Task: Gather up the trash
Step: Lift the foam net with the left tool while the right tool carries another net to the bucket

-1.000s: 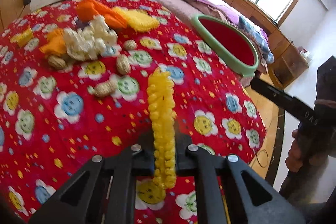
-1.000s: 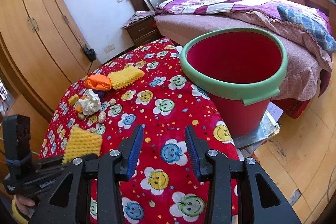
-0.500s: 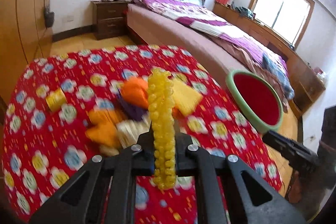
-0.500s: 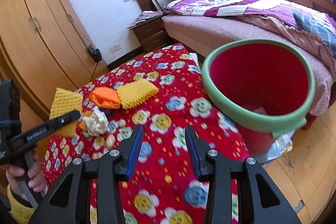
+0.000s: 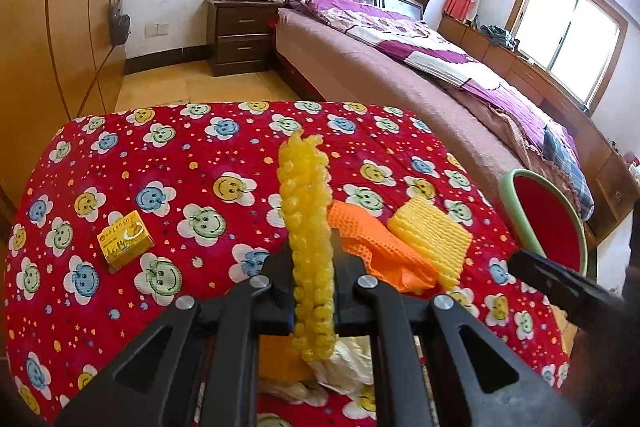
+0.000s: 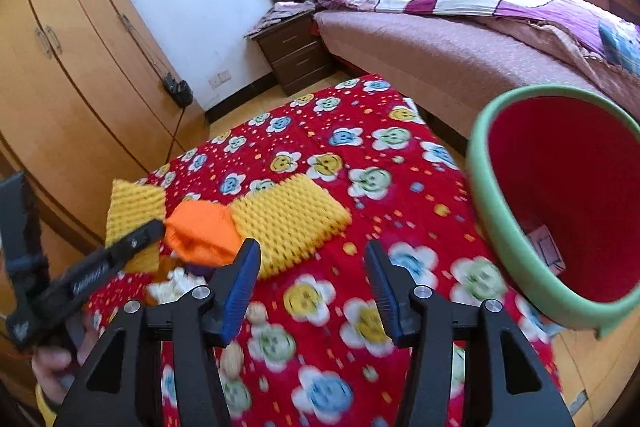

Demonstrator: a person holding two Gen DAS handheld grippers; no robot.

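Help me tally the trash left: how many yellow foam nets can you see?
2. One yellow foam net is clamped in the left tool; the other lies on the tablecloth beside the orange net. More could hide under the pile.

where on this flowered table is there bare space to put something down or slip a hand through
Bare cloth runs along the far edge of the table, beyond the small yellow box, and between the flat yellow foam net and the red bucket. It is crowded around the orange net, crumpled paper and nuts near the left gripper.
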